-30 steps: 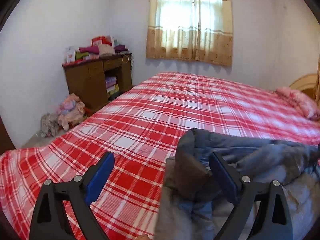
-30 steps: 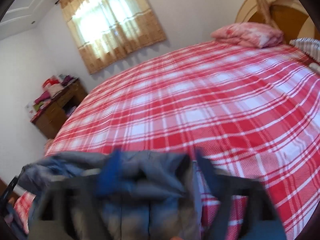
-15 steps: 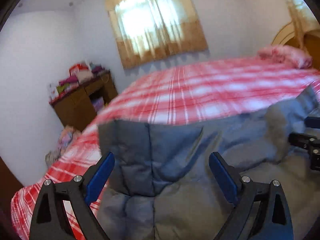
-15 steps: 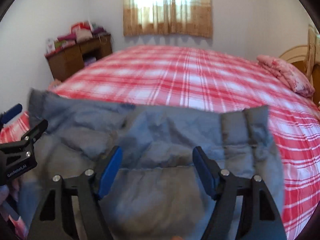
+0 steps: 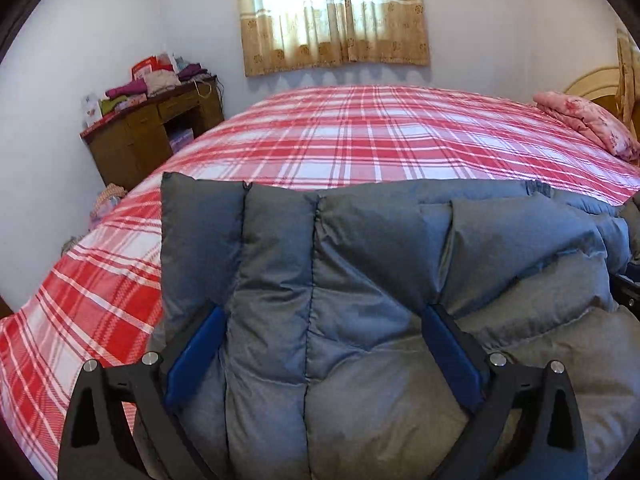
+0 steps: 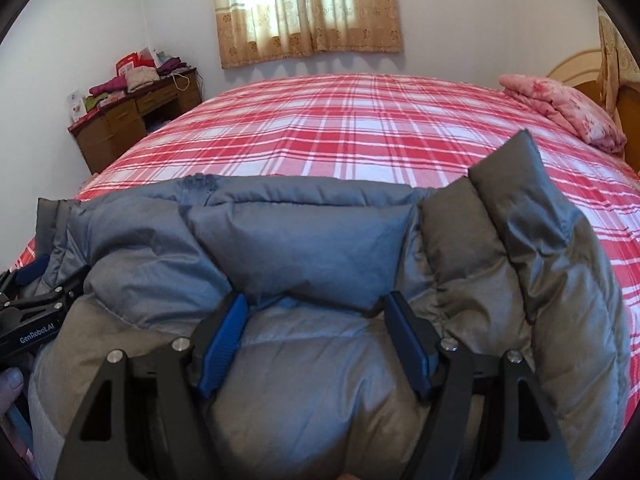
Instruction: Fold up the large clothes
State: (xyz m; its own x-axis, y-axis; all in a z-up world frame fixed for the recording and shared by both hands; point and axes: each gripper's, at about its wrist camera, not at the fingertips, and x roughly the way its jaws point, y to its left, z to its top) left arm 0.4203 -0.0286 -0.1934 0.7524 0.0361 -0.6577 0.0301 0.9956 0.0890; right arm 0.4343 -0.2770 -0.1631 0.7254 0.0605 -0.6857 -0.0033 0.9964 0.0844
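A grey-blue quilted puffer jacket lies on the near part of the red plaid bed. My left gripper is open with its jaws wide apart, and the jacket's left end bulges between the blue pads. My right gripper is also open, its jaws astride a padded fold of the jacket near the right end. Neither pair of pads clamps the cloth. The left gripper also shows at the left edge of the right wrist view.
A pink folded quilt lies by the wooden headboard at the far right. A brown desk piled with clothes stands against the left wall. A curtained window is behind the bed. Soft toys sit on the floor left of the bed.
The jacket went from a crumpled heap to a spread-out shape across the near bed. Both grippers have moved in over it, so the padding now sits between the open jaws.
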